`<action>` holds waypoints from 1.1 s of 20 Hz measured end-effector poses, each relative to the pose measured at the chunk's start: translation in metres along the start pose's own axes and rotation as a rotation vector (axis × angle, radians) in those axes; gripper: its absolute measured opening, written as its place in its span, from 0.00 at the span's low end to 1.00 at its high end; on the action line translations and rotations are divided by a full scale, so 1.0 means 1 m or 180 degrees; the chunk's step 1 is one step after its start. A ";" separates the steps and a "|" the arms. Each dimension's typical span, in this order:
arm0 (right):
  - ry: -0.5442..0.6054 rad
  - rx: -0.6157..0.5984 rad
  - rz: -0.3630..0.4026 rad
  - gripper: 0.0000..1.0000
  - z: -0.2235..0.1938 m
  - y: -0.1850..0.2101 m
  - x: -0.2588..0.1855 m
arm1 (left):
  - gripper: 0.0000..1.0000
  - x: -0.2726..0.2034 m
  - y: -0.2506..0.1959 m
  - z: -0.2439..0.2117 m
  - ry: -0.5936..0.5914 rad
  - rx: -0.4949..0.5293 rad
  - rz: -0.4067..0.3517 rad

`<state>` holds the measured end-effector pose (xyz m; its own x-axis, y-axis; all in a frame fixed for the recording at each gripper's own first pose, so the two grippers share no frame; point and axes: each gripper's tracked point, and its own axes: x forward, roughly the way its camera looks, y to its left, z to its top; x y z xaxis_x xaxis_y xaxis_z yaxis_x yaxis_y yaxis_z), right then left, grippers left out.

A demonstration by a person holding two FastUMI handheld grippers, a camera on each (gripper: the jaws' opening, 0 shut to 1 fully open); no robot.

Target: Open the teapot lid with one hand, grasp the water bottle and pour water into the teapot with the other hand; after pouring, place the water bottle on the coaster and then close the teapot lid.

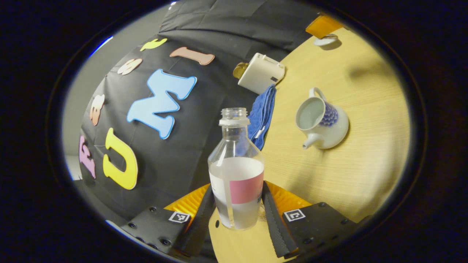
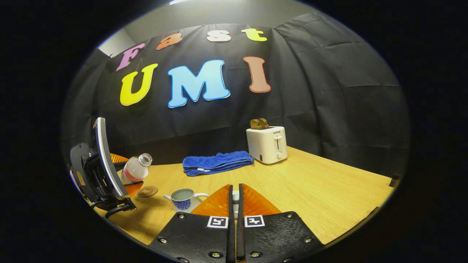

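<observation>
Right claw (image 2: pixel 234 199) pinching something pale, open teapot (image 2: pixel 184 199) just left, tilted bottle (image 2: pixel 136 168), toaster (image 2: pixel 267 145) behind.

Uncapped, part-full water bottle (image 1: pixel 236 171) tilted, apparently above coaster (image 2: pixel 147 191); open teapot (image 1: pixel 321 122) nearby.

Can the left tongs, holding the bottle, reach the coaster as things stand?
Probably yes: the left tongs hold the water bottle tilted just above the coaster, with nothing between; the teapot stands apart.
</observation>
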<state>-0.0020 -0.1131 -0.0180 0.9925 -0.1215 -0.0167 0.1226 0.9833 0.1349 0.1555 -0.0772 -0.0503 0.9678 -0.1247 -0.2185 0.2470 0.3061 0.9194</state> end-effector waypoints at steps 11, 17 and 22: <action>0.0067 0.0098 0.0001 0.02 -0.011 -0.014 -0.002 | 0.84 0.018 -0.010 0.016 0.0042 0.0855 -0.0063; 0.0104 0.0152 -0.0015 0.02 -0.016 -0.020 -0.003 | 0.84 0.019 -0.005 0.021 0.0053 0.1281 -0.0009; 0.0123 0.0193 -0.0019 0.02 -0.020 -0.023 -0.004 | 0.84 0.015 0.000 0.027 0.0031 0.1597 0.0046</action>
<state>-0.0086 -0.1321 -0.0405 0.9911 -0.1208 -0.0558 0.1294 0.9724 0.1943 0.1688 -0.1047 -0.0451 0.9720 -0.1141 -0.2054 0.1824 -0.1842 0.9658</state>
